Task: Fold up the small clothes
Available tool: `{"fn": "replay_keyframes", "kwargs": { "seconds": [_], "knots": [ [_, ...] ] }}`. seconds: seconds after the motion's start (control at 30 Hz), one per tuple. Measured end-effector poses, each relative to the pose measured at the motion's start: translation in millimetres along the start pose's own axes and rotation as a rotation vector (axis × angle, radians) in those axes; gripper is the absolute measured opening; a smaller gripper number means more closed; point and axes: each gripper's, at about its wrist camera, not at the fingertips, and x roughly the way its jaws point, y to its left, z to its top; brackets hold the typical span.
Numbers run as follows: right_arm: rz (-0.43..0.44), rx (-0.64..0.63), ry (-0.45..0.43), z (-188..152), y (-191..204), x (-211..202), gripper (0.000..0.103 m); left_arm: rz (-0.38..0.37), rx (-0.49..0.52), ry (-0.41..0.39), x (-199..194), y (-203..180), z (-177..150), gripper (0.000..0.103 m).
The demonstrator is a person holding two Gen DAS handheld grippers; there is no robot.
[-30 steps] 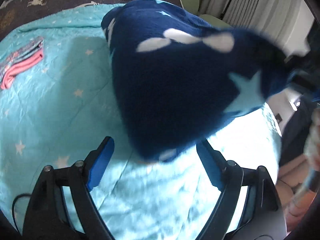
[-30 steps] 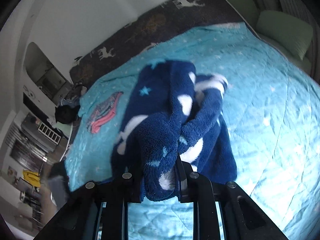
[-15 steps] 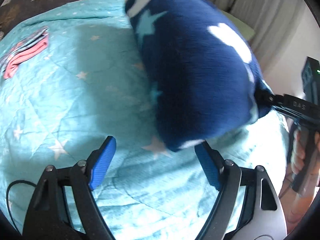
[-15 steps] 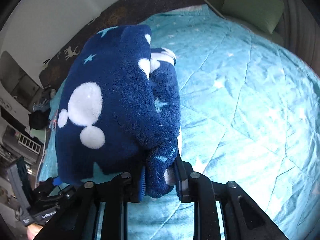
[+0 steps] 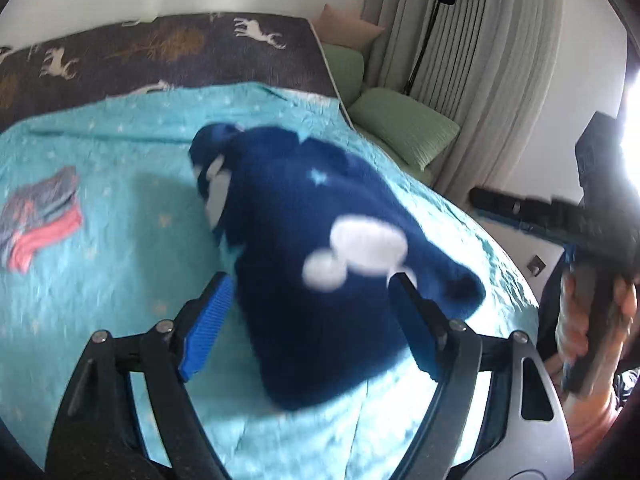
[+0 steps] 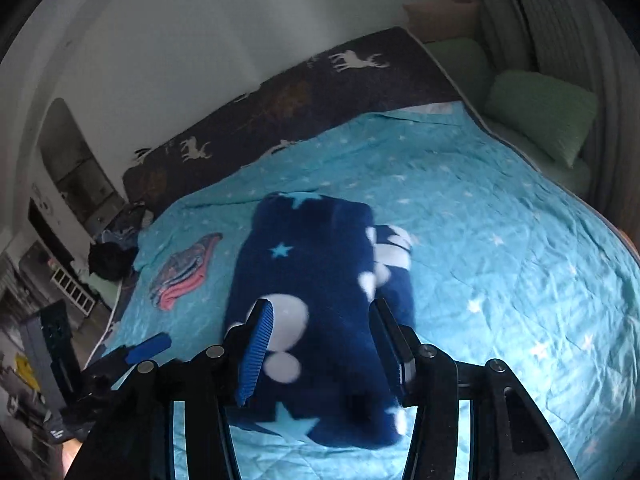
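Right wrist view: folded navy fleece [image 6: 320, 300] on bed [image 6: 500, 240], right gripper [image 6: 320, 344] opening around it, left gripper [image 5: 308, 320] closing, unclamped.

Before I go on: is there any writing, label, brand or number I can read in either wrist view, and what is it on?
None can be read.
Left gripper, seen at the lower left of the right wrist view: pale marks on its body, too small and blurred to read.
Navy fleece garment: only stars and white blobs, no letters.
Dark headboard cover: deer and tree figures, no words.
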Motion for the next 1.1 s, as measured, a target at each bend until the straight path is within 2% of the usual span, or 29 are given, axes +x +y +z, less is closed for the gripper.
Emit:
{"fn": "replay_keyframes", "kwargs": {
  "seconds": [0.07,0.1,0.13,0.17,0.2,0.23,0.27,0.3,0.33,0.43,0.53,0.67,0.73,0.8,0.83,0.9,1.0,1.1],
  "knots": [
    [0.007,-0.003,0.058,-1,5,24,0.05,-0.037,0.001,0.019,20,-3,14,0.075],
    [-0.028,-0.003,0.096,-4,0,42,0.049,-0.055,-0.008,0.038,32,-3,18,0.075],
    [-0.084,-0.008,0.121,-8,-7,57,0.048,-0.068,-0.022,0.076,49,-3,19,0.074],
    [-0.204,-0.017,0.162,-16,-20,80,0.046,-0.064,-0.038,0.134,71,-1,18,0.074],
    [-0.231,0.0,0.203,-24,-35,96,0.057,-0.055,-0.046,0.176,87,1,14,0.074],
    [-0.193,0.063,0.243,-32,-53,110,0.061,-0.047,-0.06,0.229,109,5,8,0.074],
    [-0.11,0.179,0.25,-40,-73,116,0.066,-0.028,-0.072,0.239,120,8,3,0.074],
    [-0.045,0.271,0.234,-45,-87,114,0.067,-0.023,-0.077,0.217,124,9,0,0.075],
    [-0.042,0.261,0.233,-44,-88,113,0.067,-0.031,-0.067,0.198,122,7,0,0.075],
    [-0.084,0.189,0.241,-39,-79,114,0.067,0.005,-0.018,0.204,122,-2,4,0.076],
    [-0.089,0.183,0.246,-33,-74,107,0.067,0.003,-0.025,0.19,109,-3,8,0.076],
    [-0.065,0.156,0.143,-12,-62,70,0.066,-0.07,-0.027,0.143,80,2,19,0.076],
    [-0.024,0.125,0.082,3,-51,52,0.054,-0.106,-0.046,0.093,67,8,34,0.076],
    [0.032,0.078,0.085,19,-39,53,0.021,-0.107,-0.05,0.049,63,12,52,0.076],
    [0.04,0.051,0.101,23,-33,58,0.017,-0.09,-0.045,0.035,65,14,62,0.076],
    [0.022,0.0,0.141,25,-19,77,0.015,-0.069,-0.042,0.051,83,20,78,0.076],
    [-0.034,0.006,0.263,9,-20,127,0.014,-0.053,-0.091,0.161,134,38,91,0.076],
    [-0.017,0.08,0.256,-5,-40,153,0.007,-0.012,-0.127,0.296,191,54,82,0.075]
  ]
}}
